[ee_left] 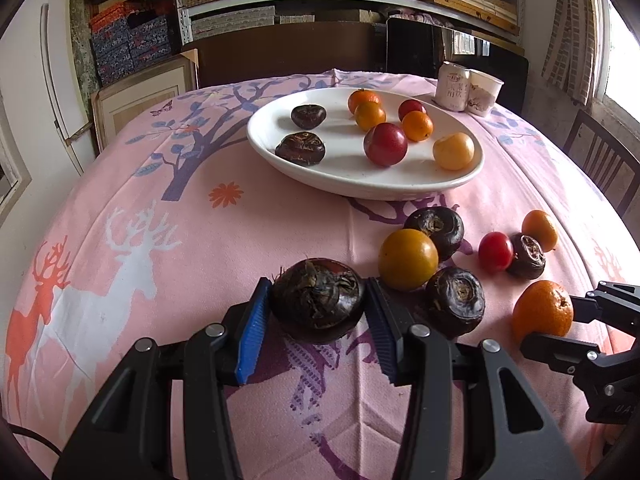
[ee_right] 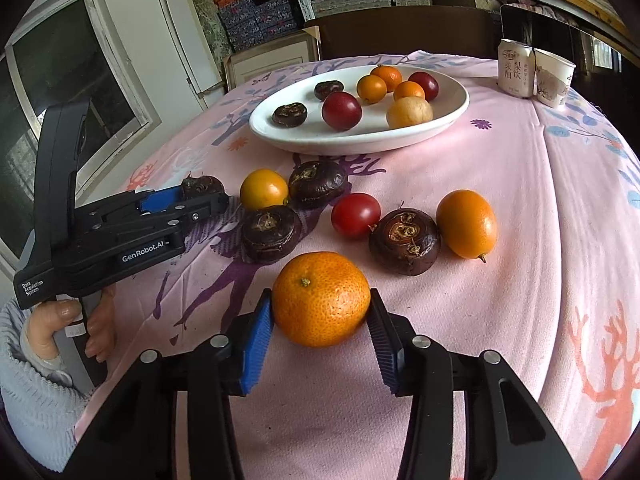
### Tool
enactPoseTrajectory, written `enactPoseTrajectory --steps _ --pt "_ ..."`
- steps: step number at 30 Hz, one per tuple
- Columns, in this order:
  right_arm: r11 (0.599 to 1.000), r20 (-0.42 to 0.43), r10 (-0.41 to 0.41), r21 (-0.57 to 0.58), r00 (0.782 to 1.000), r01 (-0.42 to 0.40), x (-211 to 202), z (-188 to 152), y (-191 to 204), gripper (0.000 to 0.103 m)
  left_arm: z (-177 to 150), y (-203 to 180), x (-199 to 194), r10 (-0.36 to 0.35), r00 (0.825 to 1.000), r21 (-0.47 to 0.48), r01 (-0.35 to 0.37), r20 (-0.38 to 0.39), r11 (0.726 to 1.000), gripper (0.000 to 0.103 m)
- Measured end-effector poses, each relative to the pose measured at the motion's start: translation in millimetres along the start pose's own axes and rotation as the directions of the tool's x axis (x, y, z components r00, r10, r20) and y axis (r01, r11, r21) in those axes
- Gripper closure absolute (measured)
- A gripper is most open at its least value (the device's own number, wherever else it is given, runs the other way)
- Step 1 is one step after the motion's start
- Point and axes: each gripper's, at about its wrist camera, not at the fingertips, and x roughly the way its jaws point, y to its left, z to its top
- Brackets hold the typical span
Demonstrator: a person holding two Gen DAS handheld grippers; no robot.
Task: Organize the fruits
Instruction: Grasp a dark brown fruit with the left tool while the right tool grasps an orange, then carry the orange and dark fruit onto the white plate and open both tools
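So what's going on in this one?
A person is sorting fruit with a gripper in each hand. The left gripper is closed on a dark water chestnut, and the right gripper is closed on a mandarin, both low over the pink tablecloth. The white plate already holds eight pieces. Six more lie loose on the cloth in front of it, among them a red tomato and a kumquat.

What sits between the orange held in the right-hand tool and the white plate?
In the right wrist view, loose fruit on the cloth: a red fruit and dark water chestnuts lie between the mandarin and the plate.
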Motion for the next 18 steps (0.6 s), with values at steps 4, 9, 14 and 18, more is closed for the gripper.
enactPoseTrajectory --steps 4,9,14,18 --pt "1.0 0.038 0.009 0.003 0.999 -0.009 -6.2 0.3 -0.5 0.056 -0.2 -0.9 -10.1 0.048 0.998 0.0 -0.048 0.047 0.999 0.057" --pt "0.999 0.102 0.013 0.03 0.995 -0.017 -21.2 1.3 -4.7 0.056 2.2 1.2 -25.1 0.096 0.989 -0.017 -0.094 0.111 0.995 0.057" --pt "0.999 0.18 -0.01 0.045 0.984 0.002 -42.2 7.5 -10.8 0.056 16.4 12.2 -37.2 0.099 0.985 -0.05 -0.092 0.144 0.994 0.057" --pt "0.998 0.223 -0.013 0.065 0.975 -0.002 -63.2 30.7 -19.5 0.056 40.9 18.9 -40.9 0.101 0.982 -0.056 -0.093 0.156 0.994 0.057"
